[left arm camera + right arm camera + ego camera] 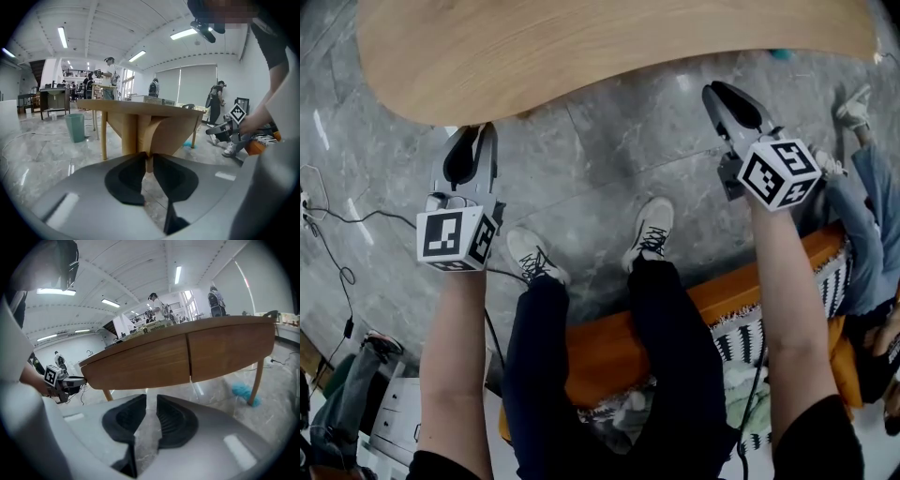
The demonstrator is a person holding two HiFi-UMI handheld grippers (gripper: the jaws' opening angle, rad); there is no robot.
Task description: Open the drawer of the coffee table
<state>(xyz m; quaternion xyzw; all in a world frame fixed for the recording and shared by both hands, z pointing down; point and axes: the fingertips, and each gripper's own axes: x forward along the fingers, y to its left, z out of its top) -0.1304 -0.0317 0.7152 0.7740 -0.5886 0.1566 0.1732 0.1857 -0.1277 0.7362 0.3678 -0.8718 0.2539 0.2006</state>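
Drawer front (140, 363) beyond right tongs (151, 400), not touching

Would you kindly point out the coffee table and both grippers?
coffee table (581, 56), head view, wooden top.
left gripper (149, 158), left gripper view, between jaw tips.
right gripper (151, 398), right gripper view, between jaw tips.

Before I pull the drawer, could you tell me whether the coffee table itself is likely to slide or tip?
The coffee table may well slide: its slim legs stand on a glossy stone floor. Its wide wooden top sits low to the floor, so tipping seems unlikely. The drawer front shows no handle here, so a grip on it could slip.
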